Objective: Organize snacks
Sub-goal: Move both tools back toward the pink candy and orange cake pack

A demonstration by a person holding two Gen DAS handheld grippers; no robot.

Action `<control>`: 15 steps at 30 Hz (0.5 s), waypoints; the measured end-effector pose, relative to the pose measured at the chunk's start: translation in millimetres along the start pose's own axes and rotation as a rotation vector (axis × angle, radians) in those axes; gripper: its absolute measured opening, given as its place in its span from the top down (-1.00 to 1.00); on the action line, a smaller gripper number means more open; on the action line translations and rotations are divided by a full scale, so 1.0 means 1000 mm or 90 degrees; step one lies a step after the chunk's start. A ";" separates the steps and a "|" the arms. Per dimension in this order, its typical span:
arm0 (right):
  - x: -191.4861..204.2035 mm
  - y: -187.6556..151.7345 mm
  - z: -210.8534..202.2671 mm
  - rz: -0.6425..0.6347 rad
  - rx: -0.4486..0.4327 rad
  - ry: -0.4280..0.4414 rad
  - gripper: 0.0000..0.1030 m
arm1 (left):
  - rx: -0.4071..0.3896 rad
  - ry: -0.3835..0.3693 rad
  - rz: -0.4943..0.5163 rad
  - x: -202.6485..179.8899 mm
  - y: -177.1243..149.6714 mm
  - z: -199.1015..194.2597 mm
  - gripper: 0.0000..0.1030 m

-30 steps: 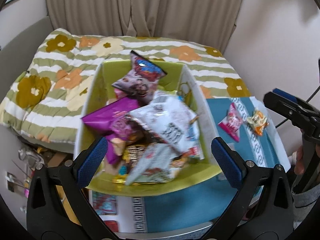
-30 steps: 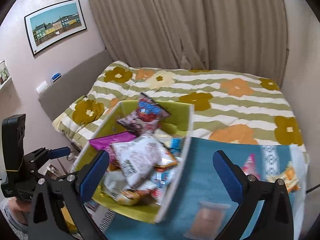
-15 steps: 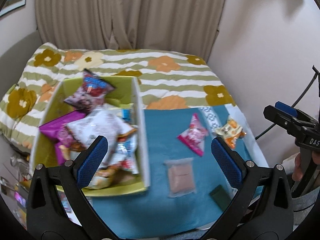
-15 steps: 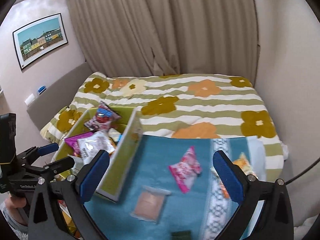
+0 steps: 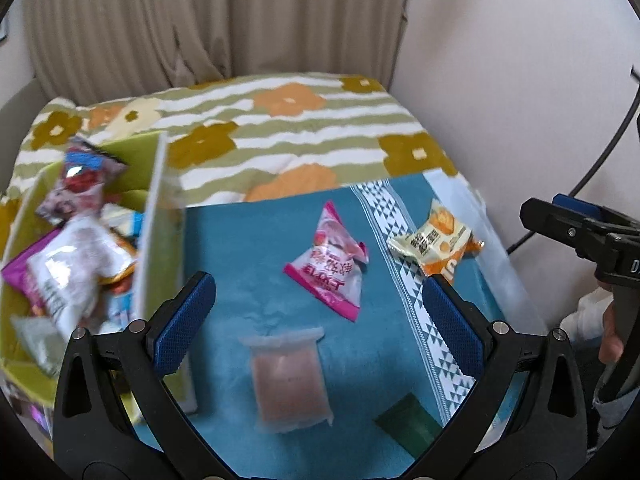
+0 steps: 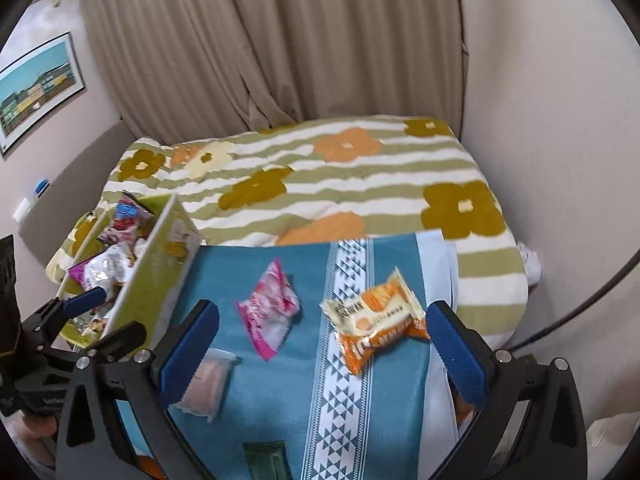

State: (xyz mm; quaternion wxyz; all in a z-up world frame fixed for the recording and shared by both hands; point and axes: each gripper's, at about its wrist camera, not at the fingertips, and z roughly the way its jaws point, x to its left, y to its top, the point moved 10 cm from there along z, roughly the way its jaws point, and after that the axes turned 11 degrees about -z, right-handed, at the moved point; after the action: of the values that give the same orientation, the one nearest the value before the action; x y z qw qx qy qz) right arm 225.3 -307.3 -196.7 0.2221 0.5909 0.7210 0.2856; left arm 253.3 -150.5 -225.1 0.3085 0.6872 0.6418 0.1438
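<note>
Left wrist view: the left gripper [image 5: 316, 328], jaws apart and empty, hovers over the pink packet [image 5: 330, 268]; the green box [image 5: 160, 248] at nine o'clock collects snacks.

Right wrist view: the right gripper [image 6: 322, 350], spread and empty, frames the orange packet [image 6: 378, 316] at one o'clock.

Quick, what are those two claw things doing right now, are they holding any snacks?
Left gripper: open, holding nothing, above the teal cloth.
Right gripper: open, holding nothing.
</note>
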 end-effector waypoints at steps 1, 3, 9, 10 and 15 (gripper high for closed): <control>-0.004 -0.002 0.005 0.009 0.006 -0.002 -1.00 | 0.013 -0.001 0.008 -0.003 -0.001 0.010 -0.99; -0.013 -0.007 0.017 0.033 0.018 -0.010 -1.00 | 0.035 -0.004 0.019 -0.006 -0.003 0.029 -0.99; -0.033 -0.021 0.052 0.103 0.057 -0.027 -1.00 | 0.095 -0.005 0.058 -0.012 -0.005 0.083 -0.99; -0.036 -0.023 0.058 0.111 0.067 -0.027 -1.00 | 0.102 -0.005 0.063 -0.012 -0.004 0.089 -0.99; -0.044 -0.026 0.084 0.155 0.085 -0.034 -1.00 | 0.145 -0.005 0.091 -0.013 -0.007 0.127 -0.99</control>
State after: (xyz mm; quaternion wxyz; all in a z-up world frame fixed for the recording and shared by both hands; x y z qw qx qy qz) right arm 270.3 -341.9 -277.1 0.1649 0.6946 0.6556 0.2460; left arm 321.5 -193.7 -324.2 0.2202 0.7623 0.6022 0.0886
